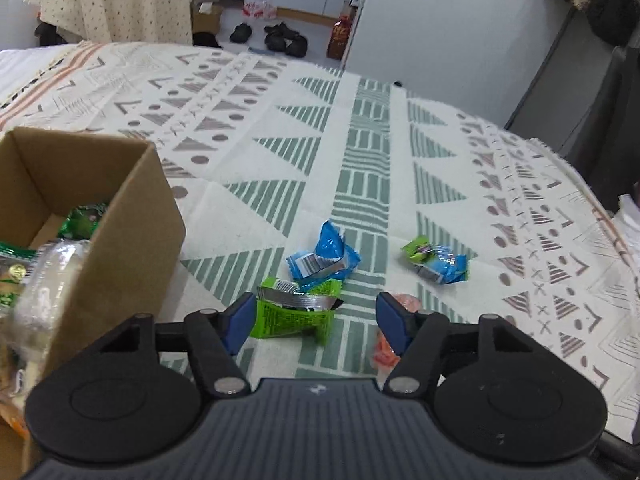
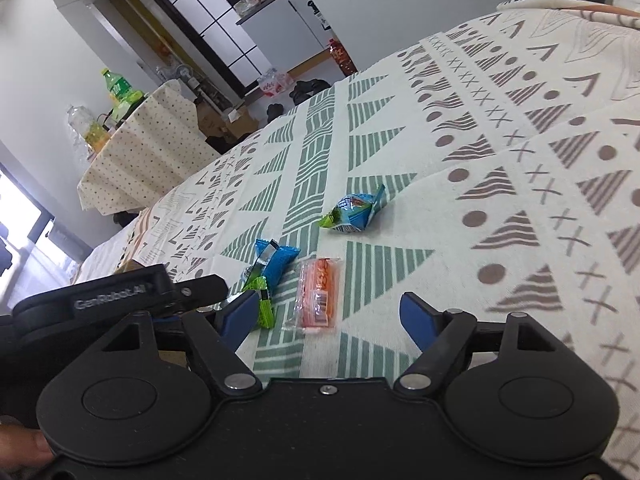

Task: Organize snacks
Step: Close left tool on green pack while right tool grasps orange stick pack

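The left gripper [image 1: 316, 318] is bracketing the crinkled green foil packet [image 1: 294, 314] right of the cardboard box [image 1: 120, 240], jaws parted, pads not pressing. Centre it, then pinch the flat body. The right gripper [image 2: 328, 316] is framing the glossy orange wrapper [image 2: 318, 294] on the woven cloth [image 2: 500, 140], also unclamped.

— What am I working over here?

— From my seat I see a matt woven cloth [image 1: 280, 152] with a printed pattern, slightly creased. The box [image 1: 132, 216] is plain brown cardboard, dull and unprinted.

— And the snacks?

— Glossy crinkled foil: the green packet [image 1: 294, 316] shows a shiny silver seam, and so does the blue packet [image 1: 324, 256]. The orange packet [image 2: 319, 295] is clear, shiny plastic film.

— My tools?

— Matt black plastic, with bright metal pins.
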Available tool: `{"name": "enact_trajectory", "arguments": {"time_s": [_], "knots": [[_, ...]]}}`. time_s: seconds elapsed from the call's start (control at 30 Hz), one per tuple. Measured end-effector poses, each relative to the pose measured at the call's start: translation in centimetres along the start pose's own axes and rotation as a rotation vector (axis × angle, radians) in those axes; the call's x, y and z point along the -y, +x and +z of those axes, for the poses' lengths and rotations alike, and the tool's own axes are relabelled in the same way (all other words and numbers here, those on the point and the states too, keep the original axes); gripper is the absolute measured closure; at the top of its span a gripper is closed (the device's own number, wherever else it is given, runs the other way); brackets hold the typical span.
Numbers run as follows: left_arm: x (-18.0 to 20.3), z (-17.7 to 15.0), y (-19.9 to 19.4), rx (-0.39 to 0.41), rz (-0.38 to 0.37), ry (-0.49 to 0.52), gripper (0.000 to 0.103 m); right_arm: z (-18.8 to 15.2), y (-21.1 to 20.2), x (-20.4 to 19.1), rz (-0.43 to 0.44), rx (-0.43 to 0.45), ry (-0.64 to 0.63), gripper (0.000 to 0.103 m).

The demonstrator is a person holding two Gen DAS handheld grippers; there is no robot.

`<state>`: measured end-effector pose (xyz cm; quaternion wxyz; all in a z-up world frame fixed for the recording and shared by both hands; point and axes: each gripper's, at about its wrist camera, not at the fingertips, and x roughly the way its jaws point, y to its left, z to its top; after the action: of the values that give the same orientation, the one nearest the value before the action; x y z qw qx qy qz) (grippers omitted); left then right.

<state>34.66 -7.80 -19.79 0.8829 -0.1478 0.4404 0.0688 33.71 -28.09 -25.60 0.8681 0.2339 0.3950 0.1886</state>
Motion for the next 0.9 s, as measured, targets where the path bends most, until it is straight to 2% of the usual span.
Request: {"name": "enact_trajectory", "arguments": {"time_s": [0.33, 0.4, 0.53, 0.77, 0.83, 0.9], "knots": [[-1.4, -0.3, 2.7, -0.041, 0.024, -0.058, 0.039, 0.2, 3.1, -0.2, -0.019, -0.044, -0.058, 0.039], [-1.4, -0.2, 2.9, -0.038, 0.031, -0.058, 0.041, 0.2, 3.4, -0.5, -0.028, -0.043, -0.092, 0.039], [-1.6, -0.1, 2.9, -0.033, 0.035, -0.058, 0.057, 0.3, 3.9, -0.9, -0.033, -0.038, -0.127, 0.039], [-1.4, -0.4, 2.1, -0.025, 0.023, -0.049, 0.060, 0.2, 4.5, -1.8, -0.042, -0.037, -0.185, 0.039], [-1.2, -0.5, 1.4, -0.014, 0.014, -0.040, 0.060, 0.2, 4.4, -1.8, -0.046, -0.039, -0.185, 0.048], [-1.1, -0.7, 0.7, -0.007, 0.004, -0.038, 0.060, 0.3, 4.3, -1.5, -0.046, -0.044, -0.168, 0.063]]}}
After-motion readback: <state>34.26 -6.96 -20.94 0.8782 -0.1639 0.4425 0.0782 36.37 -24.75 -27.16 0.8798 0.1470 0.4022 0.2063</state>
